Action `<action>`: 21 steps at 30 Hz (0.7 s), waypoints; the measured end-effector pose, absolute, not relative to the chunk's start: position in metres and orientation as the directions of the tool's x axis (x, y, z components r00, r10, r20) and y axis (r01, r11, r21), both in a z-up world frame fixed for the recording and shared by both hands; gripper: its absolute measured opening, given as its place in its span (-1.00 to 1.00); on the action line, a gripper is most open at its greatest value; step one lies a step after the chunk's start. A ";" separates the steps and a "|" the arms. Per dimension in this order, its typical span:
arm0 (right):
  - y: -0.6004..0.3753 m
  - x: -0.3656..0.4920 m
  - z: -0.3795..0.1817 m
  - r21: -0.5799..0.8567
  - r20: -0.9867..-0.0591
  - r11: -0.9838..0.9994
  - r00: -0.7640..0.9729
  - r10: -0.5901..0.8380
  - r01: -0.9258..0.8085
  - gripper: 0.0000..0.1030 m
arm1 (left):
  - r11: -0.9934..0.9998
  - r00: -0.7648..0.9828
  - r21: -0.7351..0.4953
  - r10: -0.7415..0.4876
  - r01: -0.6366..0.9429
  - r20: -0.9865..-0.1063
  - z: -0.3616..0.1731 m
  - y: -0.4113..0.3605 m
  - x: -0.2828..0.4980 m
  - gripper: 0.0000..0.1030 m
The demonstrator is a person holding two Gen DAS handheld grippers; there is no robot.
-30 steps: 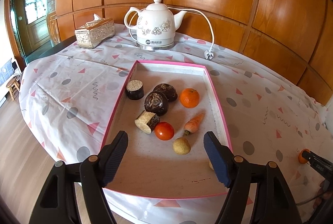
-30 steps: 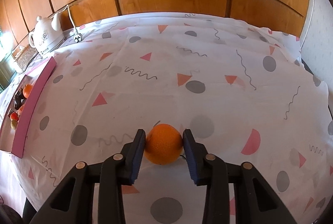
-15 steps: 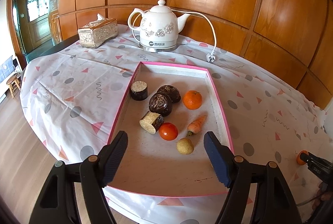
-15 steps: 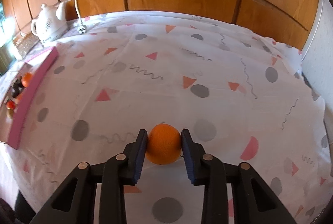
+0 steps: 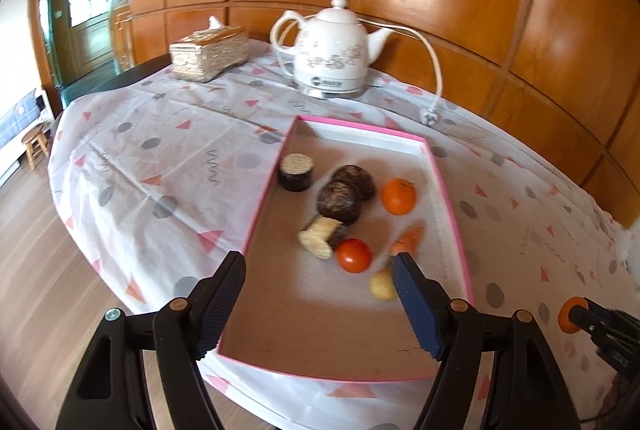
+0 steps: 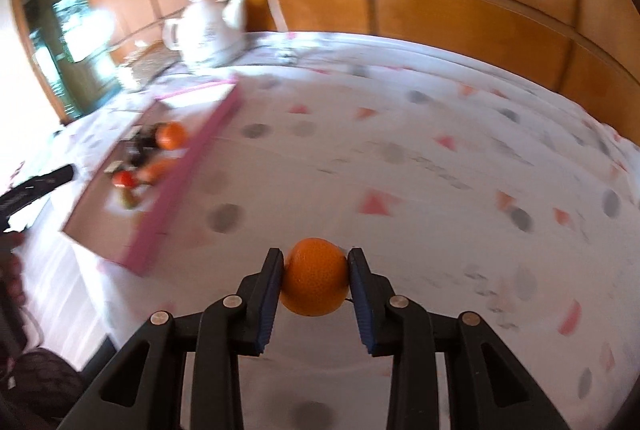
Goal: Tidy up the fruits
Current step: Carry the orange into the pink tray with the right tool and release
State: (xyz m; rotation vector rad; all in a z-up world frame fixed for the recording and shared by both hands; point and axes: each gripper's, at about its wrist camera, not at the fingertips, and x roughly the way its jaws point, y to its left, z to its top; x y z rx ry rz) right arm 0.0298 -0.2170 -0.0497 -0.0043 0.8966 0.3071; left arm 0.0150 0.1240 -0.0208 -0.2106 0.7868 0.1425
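Left gripper (image 5: 320, 304) fingers wide apart, right gripper (image 6: 316, 280) fingers clamped.

My right claw (image 6: 316, 276) has squeezed tighter on the round orange fruit (image 6: 315, 276), lifted it off the desk's patterned cloth (image 6: 420, 190), and swung toward the shallow pink-rimmed cardboard tray (image 6: 188, 170).

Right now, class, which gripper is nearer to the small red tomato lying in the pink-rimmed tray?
Left. The left gripper hovers open over the tray's near end, just short of the tomato; the right gripper, clamping an orange, is outside the tray.

2 oranges (image 5: 398, 196) (image 6: 315, 276), 1 tomato (image 5: 353, 255), 1 carrot (image 5: 408, 239), 1 kettle (image 5: 334, 50)
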 end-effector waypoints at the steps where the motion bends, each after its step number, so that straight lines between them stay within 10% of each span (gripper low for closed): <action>1: -0.207 0.032 -0.045 0.135 -0.763 0.945 0.578 0.290 -0.297 -0.36 | 0.966 0.698 -0.135 0.059 -0.220 -0.714 -0.020 0.129 0.015 0.47; 21: -0.043 0.088 -0.046 0.194 -0.765 0.798 0.421 0.488 -0.571 -0.29 | 0.949 0.697 -0.151 0.091 -0.278 -0.711 -0.024 0.156 0.013 0.67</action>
